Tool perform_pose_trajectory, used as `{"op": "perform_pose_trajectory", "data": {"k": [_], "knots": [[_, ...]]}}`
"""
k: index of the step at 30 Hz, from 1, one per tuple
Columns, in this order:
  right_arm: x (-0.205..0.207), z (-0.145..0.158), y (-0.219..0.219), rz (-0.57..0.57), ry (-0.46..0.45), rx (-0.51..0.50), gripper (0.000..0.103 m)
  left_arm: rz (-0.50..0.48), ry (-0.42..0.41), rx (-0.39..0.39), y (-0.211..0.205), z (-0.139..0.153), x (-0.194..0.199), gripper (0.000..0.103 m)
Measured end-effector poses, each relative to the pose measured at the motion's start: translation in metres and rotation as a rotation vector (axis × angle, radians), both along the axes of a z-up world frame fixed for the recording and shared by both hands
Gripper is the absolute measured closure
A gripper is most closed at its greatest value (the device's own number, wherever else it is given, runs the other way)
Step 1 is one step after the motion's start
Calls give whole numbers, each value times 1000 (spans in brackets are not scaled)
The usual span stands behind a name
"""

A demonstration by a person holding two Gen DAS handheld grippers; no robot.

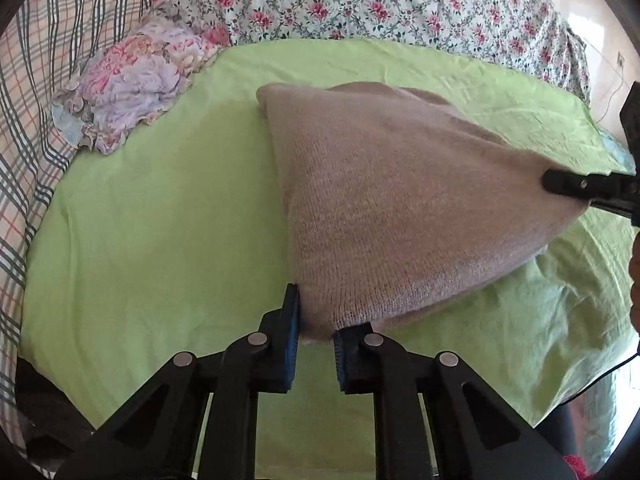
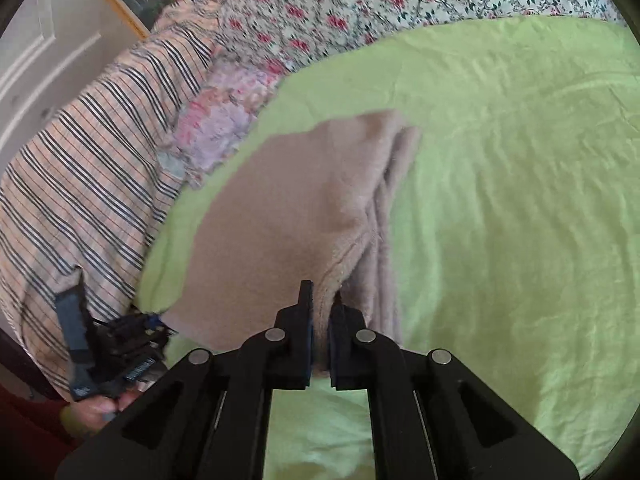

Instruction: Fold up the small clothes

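My left gripper (image 1: 316, 332) is clamped on the near corner of the beige knit garment (image 1: 392, 200), cloth pinched between the blue pads. My right gripper (image 2: 320, 320) is clenched too, with a bunched edge of the same knit caught between its fingers. From the left camera I see that right gripper biting the garment's far right corner, and the fabric rises tent-like between the two grips. The knit sits on the green sheet (image 1: 140, 220), its far end resting there with layered folds showing in the right view. Beyond it, up at the left, a crumpled pastel floral cloth (image 1: 132, 92) lies at the sheet's edge, against a plaid cover (image 1: 36, 100). A flowered bedspread (image 1: 380, 4) runs along the back.
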State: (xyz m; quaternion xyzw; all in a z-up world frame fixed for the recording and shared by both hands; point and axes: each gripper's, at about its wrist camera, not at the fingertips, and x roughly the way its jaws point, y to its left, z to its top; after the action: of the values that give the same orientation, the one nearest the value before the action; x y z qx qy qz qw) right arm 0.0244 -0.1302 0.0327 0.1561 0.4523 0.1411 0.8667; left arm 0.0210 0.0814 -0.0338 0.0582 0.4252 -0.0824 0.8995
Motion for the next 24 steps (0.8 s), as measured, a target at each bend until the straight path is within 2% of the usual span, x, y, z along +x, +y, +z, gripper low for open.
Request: {"op": "perform_pose_trajectory", "data": {"k": [1, 2, 5, 8, 10, 13, 16, 19, 24], "knots": [[1, -6, 2, -2, 14, -72, 96, -11, 3, 19, -2, -4, 0, 89], [3, -13, 0, -4, 32, -93, 96, -16, 5, 29, -2, -6, 2, 89], [9, -23, -11, -30, 63, -40, 97, -11, 46, 65, -5, -22, 5, 89], [8, -14, -16, -42, 41, -59, 97, -20, 0, 26, -4, -2, -5, 89], [10, -19, -16, -39, 57, -83, 97, -34, -22, 35, -7, 0, -8, 89], [12, -36, -12, -41, 95, -95, 97, -38, 39, 78, -11, -25, -2, 89], [5, -38, -14, -59, 96, -71, 97, -50, 33, 33, -6, -22, -5, 89], [5, -40, -19, -62, 111, -29, 96, -74, 68, -31, 4, -22, -3, 89], [0, -31, -28, -80, 131, -2, 92, -161, 97, -224, 31, 6, -10, 86]]}}
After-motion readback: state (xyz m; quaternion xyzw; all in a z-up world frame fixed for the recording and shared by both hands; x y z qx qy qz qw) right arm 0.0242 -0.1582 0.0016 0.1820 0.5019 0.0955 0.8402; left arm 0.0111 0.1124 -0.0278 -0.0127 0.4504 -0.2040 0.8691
